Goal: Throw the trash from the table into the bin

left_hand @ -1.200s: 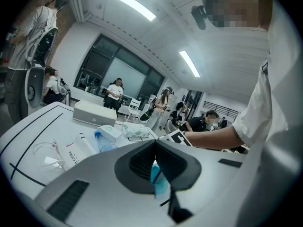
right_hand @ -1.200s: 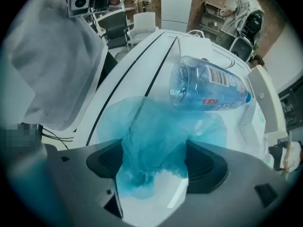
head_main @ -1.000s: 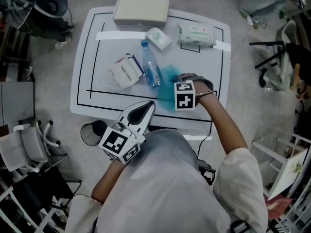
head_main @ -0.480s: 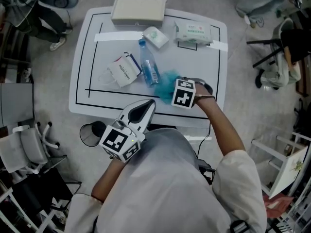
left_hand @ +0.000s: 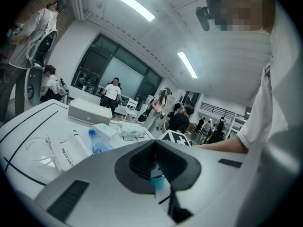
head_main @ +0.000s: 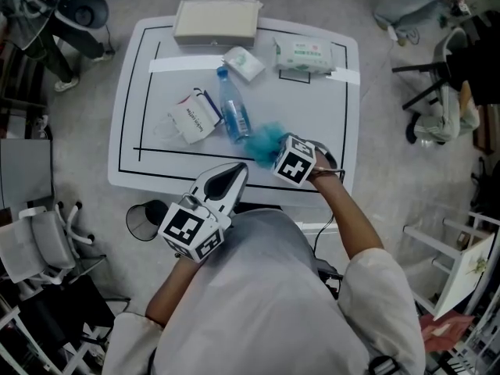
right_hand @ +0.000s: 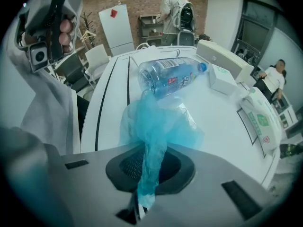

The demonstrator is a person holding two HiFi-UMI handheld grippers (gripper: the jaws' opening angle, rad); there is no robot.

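Quick tally: one table (head_main: pixel 312 116). On it, one water bottle (head_main: pixel 232 114), one blue plastic bag (head_main: pixel 264 141), one paper bag (head_main: pixel 191 117), one grey box (head_main: pixel 215 22), one small tissue pack (head_main: pixel 244 62), one wipes pack (head_main: pixel 305 55). On the floor, one bin (head_main: pixel 143 219).

"uckin coffee" lettering on the white paper bag (left_hand: pixel 60 149)

On the white table (head_main: pixel 312 108), a clear plastic bottle (head_main: pixel 233 114) lies between a white paper bag (head_main: pixel 191 118), left, and a blue plastic bag (head_main: pixel 264 141), right
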